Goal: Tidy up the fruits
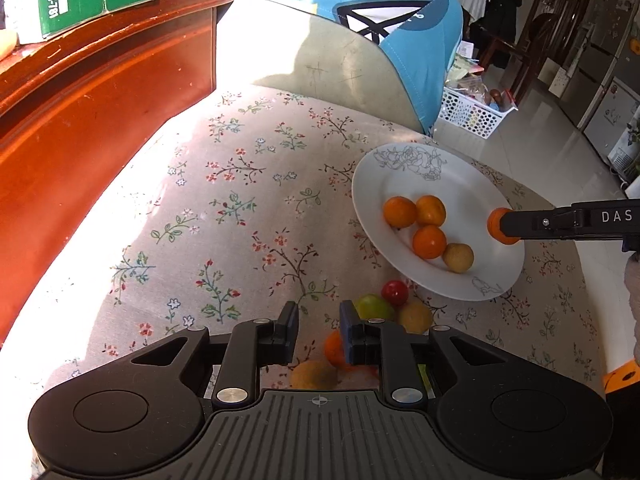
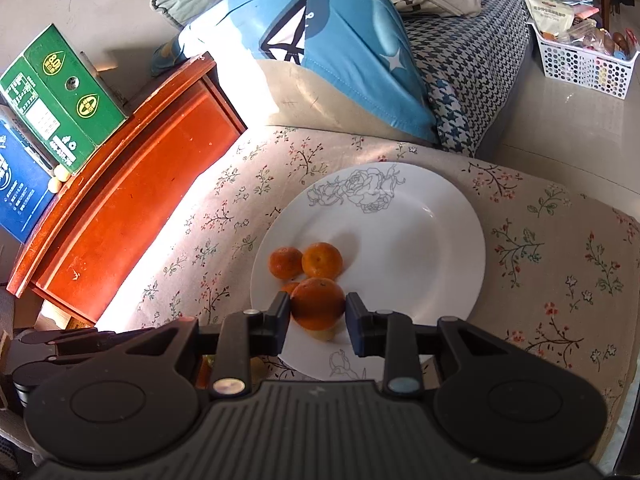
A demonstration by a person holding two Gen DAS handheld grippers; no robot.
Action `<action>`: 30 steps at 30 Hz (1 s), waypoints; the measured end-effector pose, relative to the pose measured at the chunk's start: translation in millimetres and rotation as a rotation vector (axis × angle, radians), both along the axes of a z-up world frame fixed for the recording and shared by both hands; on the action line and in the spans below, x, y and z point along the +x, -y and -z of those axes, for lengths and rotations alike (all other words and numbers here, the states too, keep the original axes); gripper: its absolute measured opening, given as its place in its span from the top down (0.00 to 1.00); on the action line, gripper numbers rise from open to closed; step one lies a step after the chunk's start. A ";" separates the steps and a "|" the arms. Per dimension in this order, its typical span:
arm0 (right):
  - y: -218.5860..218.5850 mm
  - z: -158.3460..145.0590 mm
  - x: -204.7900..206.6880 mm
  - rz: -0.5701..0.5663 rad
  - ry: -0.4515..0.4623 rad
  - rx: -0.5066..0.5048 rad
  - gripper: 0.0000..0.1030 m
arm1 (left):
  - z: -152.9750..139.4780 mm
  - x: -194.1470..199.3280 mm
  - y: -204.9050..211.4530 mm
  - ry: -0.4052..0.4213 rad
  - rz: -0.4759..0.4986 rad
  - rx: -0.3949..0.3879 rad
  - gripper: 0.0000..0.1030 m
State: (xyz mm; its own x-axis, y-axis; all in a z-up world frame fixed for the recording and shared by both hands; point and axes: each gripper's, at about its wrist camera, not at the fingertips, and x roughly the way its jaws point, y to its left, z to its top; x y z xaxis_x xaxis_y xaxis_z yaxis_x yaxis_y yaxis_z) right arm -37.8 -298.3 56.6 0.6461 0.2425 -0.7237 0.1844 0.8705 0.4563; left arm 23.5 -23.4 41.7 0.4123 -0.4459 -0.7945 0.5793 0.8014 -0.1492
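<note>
A white plate with a grey rose print lies on the floral cloth and also shows in the right wrist view. It holds three oranges and a yellow fruit. My right gripper is shut on an orange above the plate's near rim; in the left wrist view this orange hangs over the plate's right side. My left gripper is open and empty above loose fruits on the cloth: a green one, a red one, a yellow one and an orange one.
A red-brown wooden cabinet stands at the left with a green box on top. A blue cushion lies behind the cloth. A white perforated basket sits on the floor at the far right.
</note>
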 end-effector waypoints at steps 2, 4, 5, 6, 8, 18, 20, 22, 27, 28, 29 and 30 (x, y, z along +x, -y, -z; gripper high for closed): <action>-4.6 0.1 1.2 -0.013 0.001 -0.005 0.71 | 2.1 -4.1 -1.7 -0.015 0.036 -0.001 0.80; -8.7 0.3 2.1 -0.014 0.001 -0.015 0.71 | 4.6 -11.7 0.2 -0.006 0.079 0.021 0.79; -9.4 0.6 2.5 -0.010 0.000 -0.019 0.71 | 6.1 -16.1 2.0 0.006 0.101 0.042 0.79; -10.1 1.0 3.0 -0.007 -0.002 -0.023 0.71 | 7.7 -19.3 3.3 0.010 0.126 0.056 0.76; -12.3 2.5 4.8 -0.002 -0.007 -0.031 0.71 | 10.8 -23.6 4.9 0.015 0.151 0.080 0.72; -17.5 7.0 8.2 0.002 -0.022 -0.031 0.71 | 34.2 -22.5 9.9 0.045 0.128 0.179 0.69; -17.6 7.4 8.0 0.004 -0.025 -0.034 0.71 | 35.2 -23.7 11.3 0.056 0.128 0.178 0.70; -16.8 8.2 8.1 0.008 -0.028 -0.033 0.71 | 32.9 -25.7 13.5 0.078 0.128 0.181 0.75; -12.5 7.8 6.7 0.022 -0.024 -0.028 0.71 | 19.5 -23.6 15.3 0.098 0.095 0.147 0.75; -10.8 7.7 6.3 0.029 -0.023 -0.028 0.71 | 16.3 -23.0 15.7 0.102 0.089 0.139 0.75; -9.4 7.4 5.9 0.035 -0.022 -0.031 0.71 | 11.4 -22.1 16.7 0.110 0.081 0.128 0.75; -7.8 6.8 5.5 0.040 -0.020 -0.034 0.71 | 6.7 -21.4 17.8 0.119 0.075 0.117 0.75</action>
